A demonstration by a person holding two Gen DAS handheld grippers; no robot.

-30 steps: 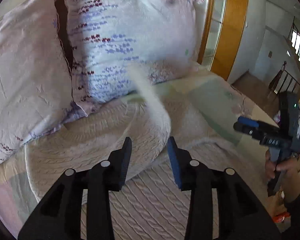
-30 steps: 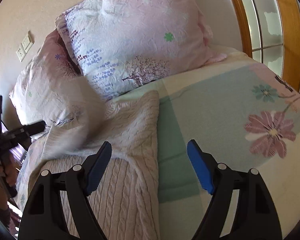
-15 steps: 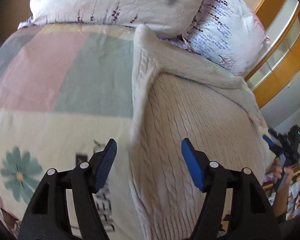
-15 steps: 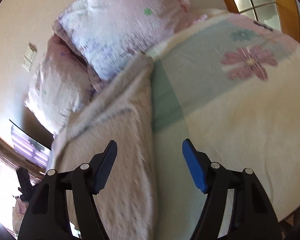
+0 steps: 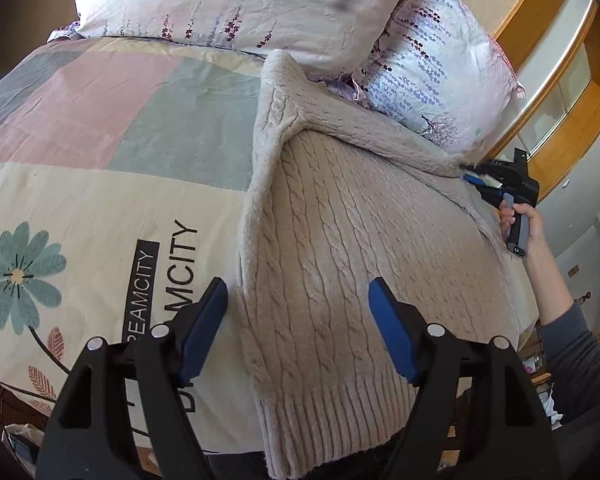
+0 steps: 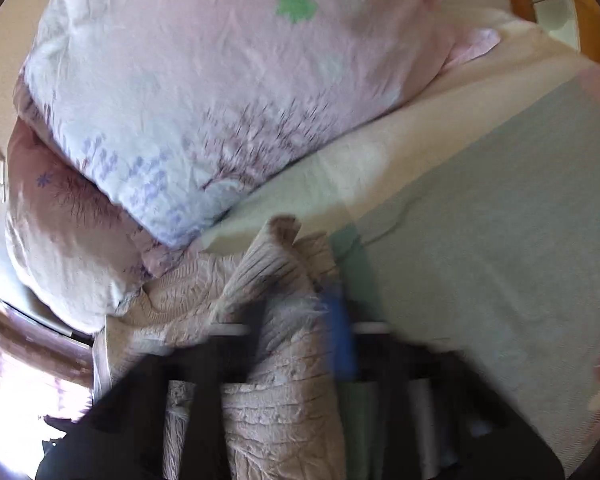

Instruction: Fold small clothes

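Note:
A beige cable-knit sweater point(image 5: 340, 248) lies on the bed with one sleeve folded across its top edge. My left gripper point(image 5: 298, 322) is open and empty, held over the sweater's left side near the ribbed hem. My right gripper point(image 5: 470, 174) is at the sweater's far right corner by the pillows. In the blurred right wrist view the right gripper point(image 6: 300, 312) is shut on a bunched fold of the sweater point(image 6: 284, 280), with the knit pinched between its fingers.
Two floral pillows point(image 5: 260, 4) lean at the head of the bed, right behind the sweater. The patchwork bedcover point(image 5: 100, 140) with flower print spreads to the left. A wooden-framed glass door point(image 5: 572, 92) stands to the right.
The right gripper moved to the sweater's far corner and closed on the knit. The left gripper swung from the pillows to over the sweater's hem side and opened wider.

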